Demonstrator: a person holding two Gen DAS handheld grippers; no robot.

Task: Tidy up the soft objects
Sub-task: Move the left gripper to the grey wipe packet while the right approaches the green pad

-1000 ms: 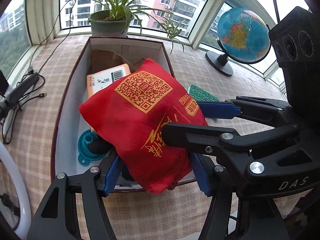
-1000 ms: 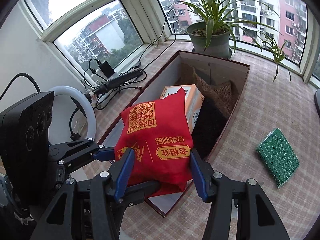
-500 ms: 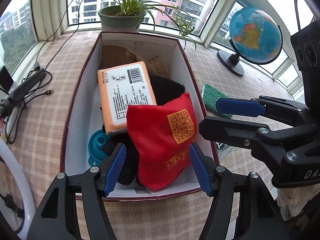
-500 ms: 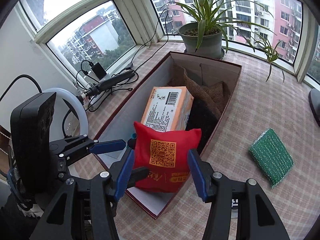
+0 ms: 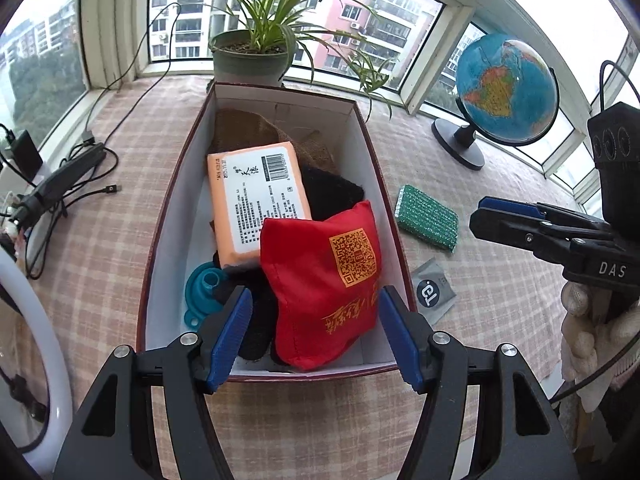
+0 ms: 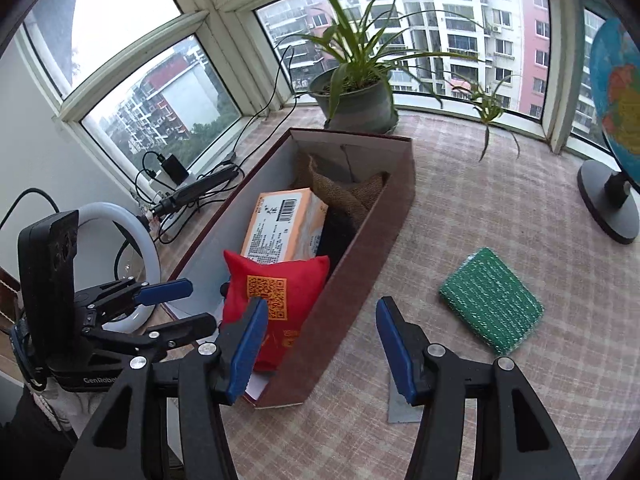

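Note:
The red cloth bag (image 5: 320, 280) with gold print lies loose at the near end of the maroon box (image 5: 372, 152), leaning on an orange packet (image 5: 256, 196) and dark cloths. My left gripper (image 5: 316, 336) hovers open above the bag, its blue pads clear of it on both sides. My right gripper (image 6: 320, 344) is open and holds nothing, over the box's right wall (image 6: 360, 264) and the table. From the right wrist view the bag (image 6: 276, 292) shows behind the left pad. A green scouring pad (image 6: 492, 300) lies on the cloth to the right of the box.
A teal funnel (image 5: 202, 292), black cloth (image 5: 332, 192) and burlap (image 5: 248, 128) share the box. A grey sachet (image 5: 432, 290) lies beside the box. A potted plant (image 5: 250, 60) stands behind it, a globe (image 5: 506, 88) at right, cables (image 5: 60, 176) and a ring light (image 5: 24, 320) at left.
A second ago both grippers held the red bag above the box. It has been let go and now rests inside. The right gripper has since drifted rightward off the box.

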